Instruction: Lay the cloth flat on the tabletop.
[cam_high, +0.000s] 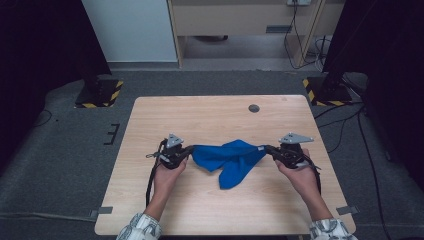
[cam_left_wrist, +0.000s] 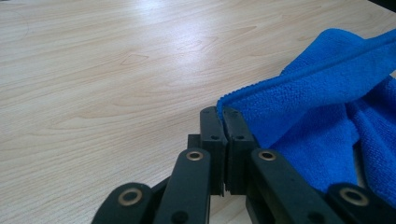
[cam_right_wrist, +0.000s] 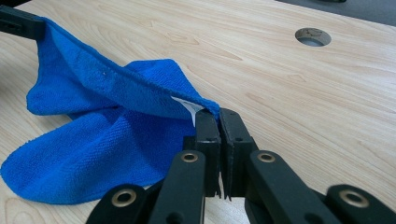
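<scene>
1. Left gripper sits at the left of the high view, held in the person's left hand, jaws pointing toward the table's middle.
2. Its 2 jaws are pinched together on a corner of the blue cloth; in the left gripper view the hemmed cloth edge comes out right at the tips and runs up and away to the right.
3. Right gripper is opposite, in the right hand, jaws pointing back at the left one.
4. Its 2 jaws are also clamped tight, on another corner of the cloth; the right gripper view shows the cloth pinched at the tips with a small white tag just beside the left jaw.
5. The cloth hangs between the 2 grippers: its top edge runs from tip to tip, sagging a bit in the middle.
6. Below that edge the rest droops onto the table; 1 long flap trails toward the person, nearer the right gripper's side than the left.
7. In the right gripper view the far end of the cloth meets the black tip of the left gripper at the top left corner.
8. A round cable hole in the table lies beyond the cloth, closer to the right gripper; also seen in the right gripper view.
9. Grey 3-cornered plates sit on top of both grippers, cables trailing back past the wrists.
10. Patterned sleeves enter from the bottom edge of the high view.
</scene>
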